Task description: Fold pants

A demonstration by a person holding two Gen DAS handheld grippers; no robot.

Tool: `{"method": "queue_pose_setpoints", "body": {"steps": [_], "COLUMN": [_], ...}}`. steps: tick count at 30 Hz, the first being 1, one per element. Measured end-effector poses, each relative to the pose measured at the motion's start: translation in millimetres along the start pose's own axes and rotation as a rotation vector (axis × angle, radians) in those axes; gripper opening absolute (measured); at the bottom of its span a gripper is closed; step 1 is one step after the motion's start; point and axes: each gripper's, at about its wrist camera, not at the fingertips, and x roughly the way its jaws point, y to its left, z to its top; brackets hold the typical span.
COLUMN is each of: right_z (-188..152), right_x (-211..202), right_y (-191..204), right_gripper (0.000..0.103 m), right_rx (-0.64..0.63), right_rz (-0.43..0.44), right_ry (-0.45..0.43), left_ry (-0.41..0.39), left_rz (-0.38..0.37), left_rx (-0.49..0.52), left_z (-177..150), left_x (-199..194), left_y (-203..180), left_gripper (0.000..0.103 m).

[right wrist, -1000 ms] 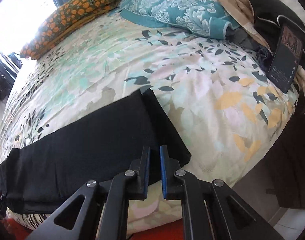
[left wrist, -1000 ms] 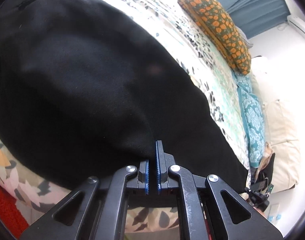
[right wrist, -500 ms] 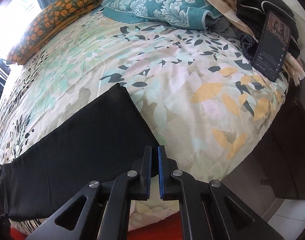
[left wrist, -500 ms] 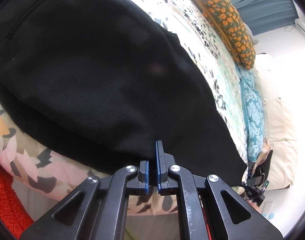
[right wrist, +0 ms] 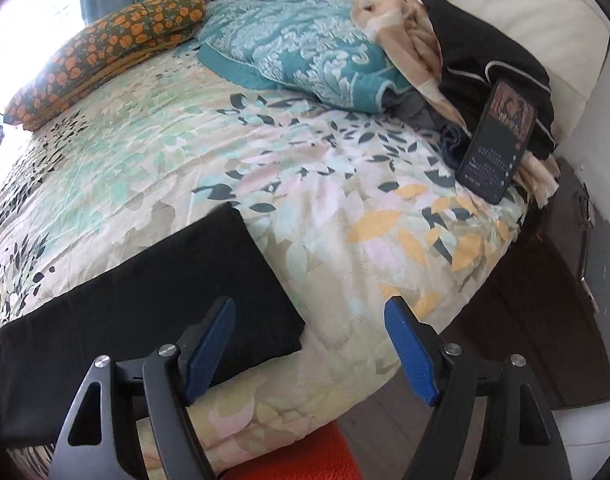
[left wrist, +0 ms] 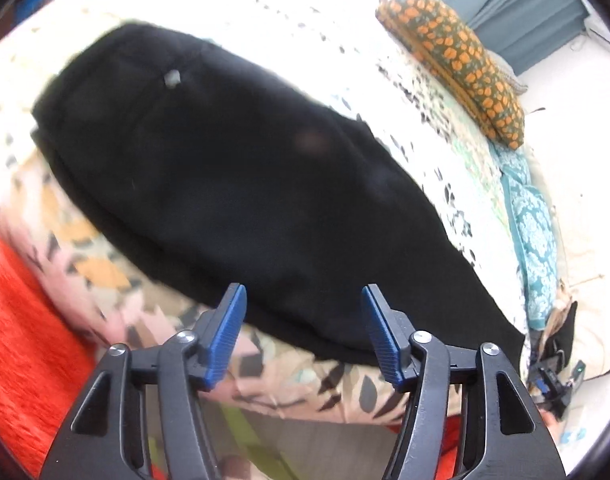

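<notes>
Black pants [left wrist: 241, 192] lie flat along the near edge of a floral bedspread [right wrist: 305, 184], legs laid one on the other. In the left wrist view the waist end with a button [left wrist: 172, 77] is at the far left. My left gripper [left wrist: 303, 328] is open and empty, just above the pants' near edge. In the right wrist view the leg hems [right wrist: 209, 284] end near the middle. My right gripper [right wrist: 309, 344] is open and empty, by the hem corner.
An orange-patterned pillow [right wrist: 105, 52] and a teal pillow [right wrist: 305, 52] lie at the bed's far side. A heap of clothes [right wrist: 481, 64] and a dark booklet [right wrist: 497, 144] sit at the far right. A red rug [left wrist: 21, 328] lies below the bed.
Both grippers have opened and let go of the pants, which now lie flat on the bed. Both have drawn back a little from the fabric edge.
</notes>
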Motion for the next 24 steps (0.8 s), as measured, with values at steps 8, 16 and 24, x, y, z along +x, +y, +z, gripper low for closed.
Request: {"method": "queue_pose_setpoints", "body": {"steps": [8, 16, 24], "right_z": [-53, -138, -135], "right_x": [4, 15, -39], "right_y": [197, 252, 258], "right_gripper": [0.084, 0.085, 0.085], "right_rx": [-0.291, -0.5, -0.527], "right_rz": [0.352, 0.346, 0.633], "right_ry": [0.054, 0.148, 0.012], "left_ry": [0.007, 0.038, -0.006], "left_rz": [0.217, 0.176, 0.197], "left_rx": [0.246, 0.169, -0.271], "left_z": [42, 16, 77], "left_x": [59, 5, -7], "left_y": [-15, 26, 154], "left_gripper": [0.063, 0.063, 0.073]}}
